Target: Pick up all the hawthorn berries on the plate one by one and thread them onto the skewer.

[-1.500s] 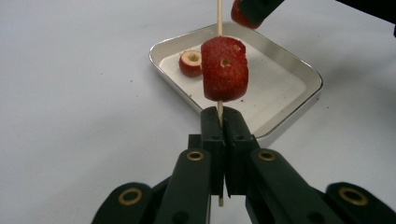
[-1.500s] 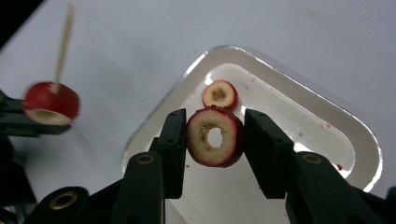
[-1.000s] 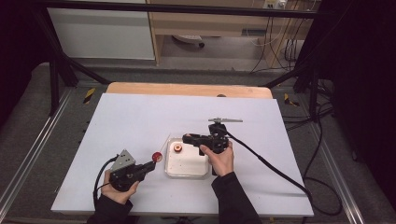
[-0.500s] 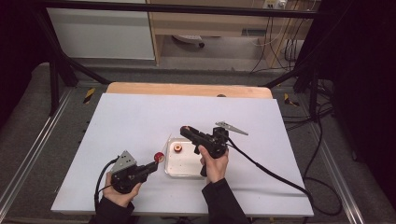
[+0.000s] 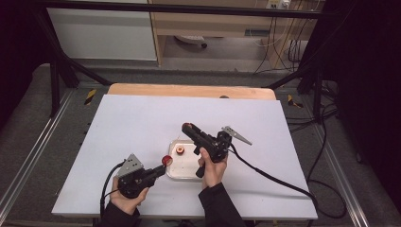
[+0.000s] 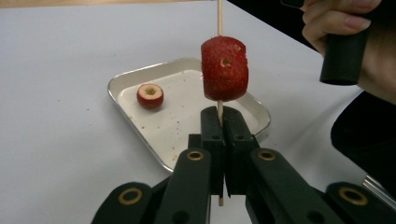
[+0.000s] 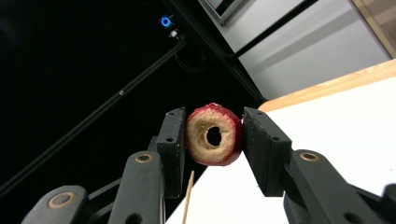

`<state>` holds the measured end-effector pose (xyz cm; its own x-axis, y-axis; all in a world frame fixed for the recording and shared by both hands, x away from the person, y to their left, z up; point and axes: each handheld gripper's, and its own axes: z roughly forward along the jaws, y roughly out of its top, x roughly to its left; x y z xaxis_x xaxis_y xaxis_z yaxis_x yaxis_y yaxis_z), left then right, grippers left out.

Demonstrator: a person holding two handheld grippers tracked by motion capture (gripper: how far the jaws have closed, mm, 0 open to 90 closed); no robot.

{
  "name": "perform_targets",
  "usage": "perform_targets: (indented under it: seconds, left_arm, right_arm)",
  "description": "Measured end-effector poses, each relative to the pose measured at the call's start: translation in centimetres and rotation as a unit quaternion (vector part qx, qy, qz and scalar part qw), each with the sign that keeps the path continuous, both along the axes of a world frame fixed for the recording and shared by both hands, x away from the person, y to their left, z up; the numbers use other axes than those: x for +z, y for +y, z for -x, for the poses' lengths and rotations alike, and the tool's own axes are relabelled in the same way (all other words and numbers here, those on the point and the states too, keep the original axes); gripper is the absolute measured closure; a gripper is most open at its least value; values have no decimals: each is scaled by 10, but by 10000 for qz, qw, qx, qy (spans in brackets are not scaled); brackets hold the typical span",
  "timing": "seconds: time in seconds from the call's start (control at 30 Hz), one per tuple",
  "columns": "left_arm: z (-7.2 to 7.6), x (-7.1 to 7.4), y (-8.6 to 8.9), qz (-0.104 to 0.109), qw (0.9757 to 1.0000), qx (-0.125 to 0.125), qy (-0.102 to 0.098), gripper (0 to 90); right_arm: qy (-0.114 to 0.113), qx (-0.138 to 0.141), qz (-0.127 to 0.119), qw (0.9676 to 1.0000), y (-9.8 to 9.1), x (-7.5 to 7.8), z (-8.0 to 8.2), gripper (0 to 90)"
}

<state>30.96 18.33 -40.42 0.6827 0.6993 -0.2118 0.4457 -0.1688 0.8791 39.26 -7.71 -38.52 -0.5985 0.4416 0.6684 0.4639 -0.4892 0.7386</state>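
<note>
1. Looking down from the high view, the white table has a small metal tray sitting near the person's edge, between the two hands.
2. Left gripper has its jaws pinched tight on a thin wooden skewer, which stands pretty much upright in the left gripper view. A red cored fruit piece is already threaded on the stick, sitting just above the jaw tips. From above you can see that same red piece hovering right at the tray's left edge.
3. Right gripper is closed partway on a second fruit slice, a red-skinned ring with pale flesh and a hole through the middle. Both pads press on its sides. In the high view it's held up off the table, behind the tray, with the gripper angled up and away from the person.
4. One more fruit piece, cored side up, lies in the tray toward its far left part, well apart from the skewered one.
5. Right hand grips its handle over the tray's right side; left hand sits low near the table's front edge.
</note>
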Motion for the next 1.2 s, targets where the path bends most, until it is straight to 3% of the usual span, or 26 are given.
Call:
perform_targets:
  seconds: [0.23,1.07,1.2]
  left_arm:
    - [0,0,-6,1,10000,-32,-25,883]
    - [0,1,-8,128,9998,143,-27,883]
    - [0,0,-9,133,9997,197,59,884]
  right_arm:
    - [-93,-54,-264,9996,3,-5,2,612]
    - [-92,50,-377,9992,8,-12,6,613]
    - [-27,47,-410,9991,11,-16,7,614]
